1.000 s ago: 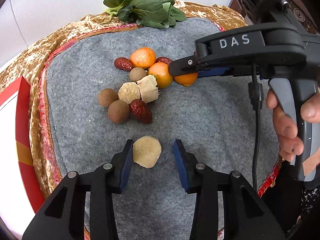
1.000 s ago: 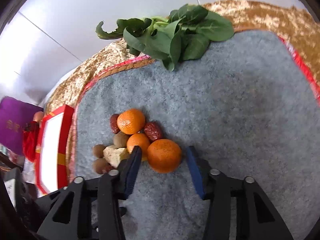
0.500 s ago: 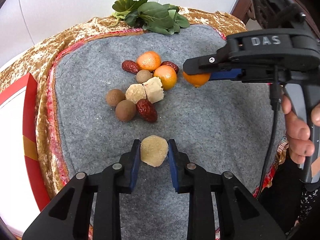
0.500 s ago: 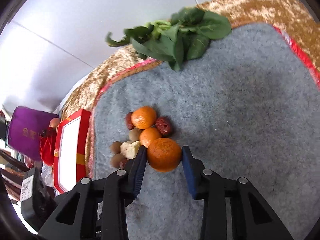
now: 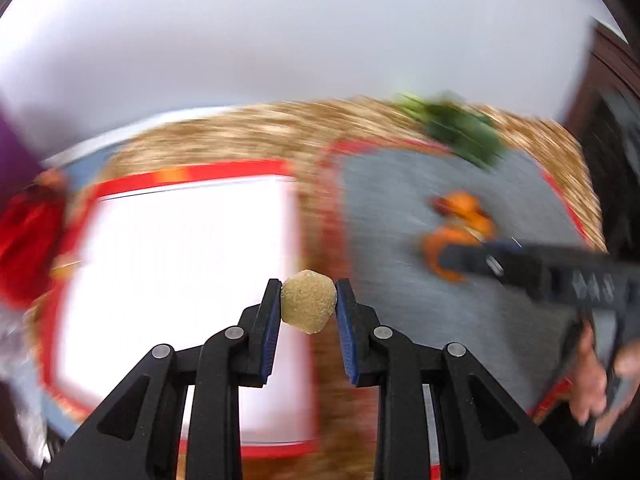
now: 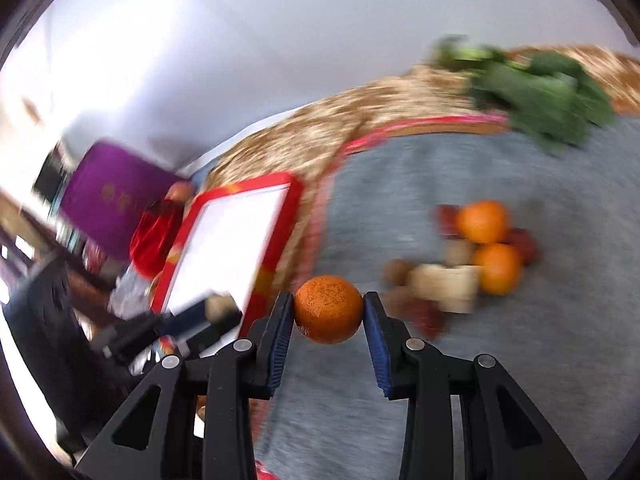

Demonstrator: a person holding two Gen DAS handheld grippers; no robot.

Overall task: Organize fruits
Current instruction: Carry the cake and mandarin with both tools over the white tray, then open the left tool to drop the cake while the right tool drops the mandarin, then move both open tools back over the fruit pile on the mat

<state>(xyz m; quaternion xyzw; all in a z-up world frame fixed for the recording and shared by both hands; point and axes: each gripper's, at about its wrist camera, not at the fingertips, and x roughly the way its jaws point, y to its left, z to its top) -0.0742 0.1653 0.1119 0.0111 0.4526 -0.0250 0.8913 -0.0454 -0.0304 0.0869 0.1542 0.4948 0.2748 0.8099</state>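
My left gripper [image 5: 308, 306] is shut on a beige lumpy fruit piece [image 5: 308, 306], held in the air over the near edge of a red-rimmed white tray [image 5: 176, 280]. In the right wrist view my right gripper [image 6: 328, 310] is shut on an orange [image 6: 328, 310], lifted above the grey felt mat [image 6: 420, 184] near the tray [image 6: 232, 248]. The remaining pile [image 6: 476, 256] holds two oranges, red dates, brown round fruits and beige chunks, all blurred. The left gripper [image 6: 208, 312] shows blurred at the lower left of that view, the right gripper [image 5: 452, 262] at the right of the left wrist view.
Leafy greens [image 6: 536, 88] lie at the mat's far edge on a gold patterned cloth [image 6: 320, 128]. A purple box [image 6: 112, 200] and a red bag [image 6: 156, 232] stand beyond the tray. A person's hand [image 5: 592, 376] grips the right tool's handle.
Both grippers closed on their fruit, lifted it off the mat and swung left toward the tray. The pile has stayed in place.
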